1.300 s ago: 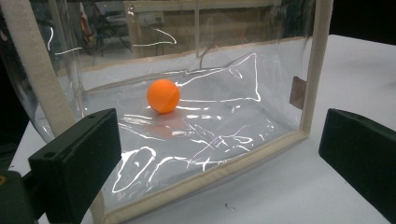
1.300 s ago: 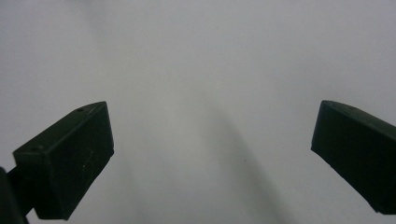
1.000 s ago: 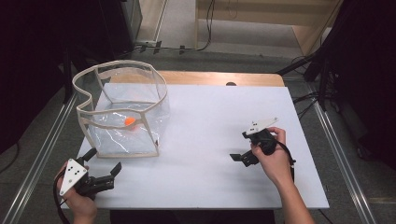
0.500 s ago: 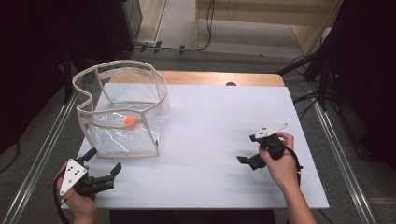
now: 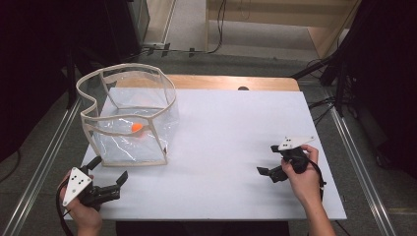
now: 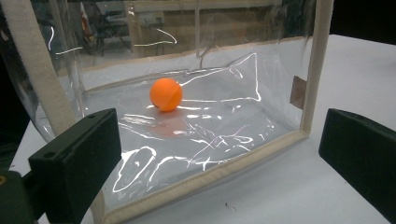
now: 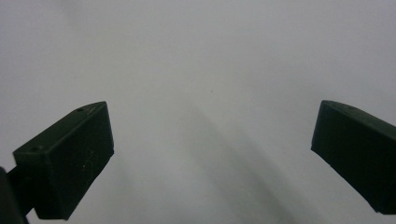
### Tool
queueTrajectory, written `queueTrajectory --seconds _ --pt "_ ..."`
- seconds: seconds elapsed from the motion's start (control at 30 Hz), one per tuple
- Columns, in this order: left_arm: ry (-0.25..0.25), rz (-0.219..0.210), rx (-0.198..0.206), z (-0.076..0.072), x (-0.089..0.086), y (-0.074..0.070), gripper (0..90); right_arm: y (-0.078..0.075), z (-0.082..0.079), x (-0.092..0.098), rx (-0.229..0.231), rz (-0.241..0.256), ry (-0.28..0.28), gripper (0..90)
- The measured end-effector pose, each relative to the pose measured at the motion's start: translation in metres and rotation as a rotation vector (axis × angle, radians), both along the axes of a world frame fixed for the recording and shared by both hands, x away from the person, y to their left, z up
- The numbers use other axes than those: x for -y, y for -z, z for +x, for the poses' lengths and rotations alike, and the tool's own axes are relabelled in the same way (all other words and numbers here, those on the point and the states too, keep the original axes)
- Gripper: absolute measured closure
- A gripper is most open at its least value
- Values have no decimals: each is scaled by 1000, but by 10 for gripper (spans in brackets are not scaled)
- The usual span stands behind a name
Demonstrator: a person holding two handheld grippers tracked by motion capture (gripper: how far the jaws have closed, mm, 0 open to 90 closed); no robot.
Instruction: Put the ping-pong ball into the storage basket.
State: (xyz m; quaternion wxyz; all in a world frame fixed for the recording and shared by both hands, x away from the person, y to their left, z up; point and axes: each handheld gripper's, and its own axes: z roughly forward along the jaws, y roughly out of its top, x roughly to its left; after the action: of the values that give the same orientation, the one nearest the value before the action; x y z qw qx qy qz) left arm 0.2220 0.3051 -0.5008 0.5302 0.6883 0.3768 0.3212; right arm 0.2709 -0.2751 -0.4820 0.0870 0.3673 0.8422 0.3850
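While both tongs stand spread and empty, the orange ball (image 6: 166,94) rests inside the clear bag (image 5: 147,129) at 10 o'clock on the tabletop (image 5: 236,142). Approach step: the left tongs (image 5: 109,170) likely need to advance to the bag; the right tongs (image 5: 268,160) wait at 4 o'clock.

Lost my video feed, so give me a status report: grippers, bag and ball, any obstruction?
Left gripper open, facing clear bag. Right gripper open over bare table. Orange ball inside bag. Nothing in the way.
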Motion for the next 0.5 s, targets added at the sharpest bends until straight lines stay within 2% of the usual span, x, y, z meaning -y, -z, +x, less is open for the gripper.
queueTrajectory --seconds 0.5 --pt "0 4 0 0 0 0 0 11 -16 23 19 44 59 0"
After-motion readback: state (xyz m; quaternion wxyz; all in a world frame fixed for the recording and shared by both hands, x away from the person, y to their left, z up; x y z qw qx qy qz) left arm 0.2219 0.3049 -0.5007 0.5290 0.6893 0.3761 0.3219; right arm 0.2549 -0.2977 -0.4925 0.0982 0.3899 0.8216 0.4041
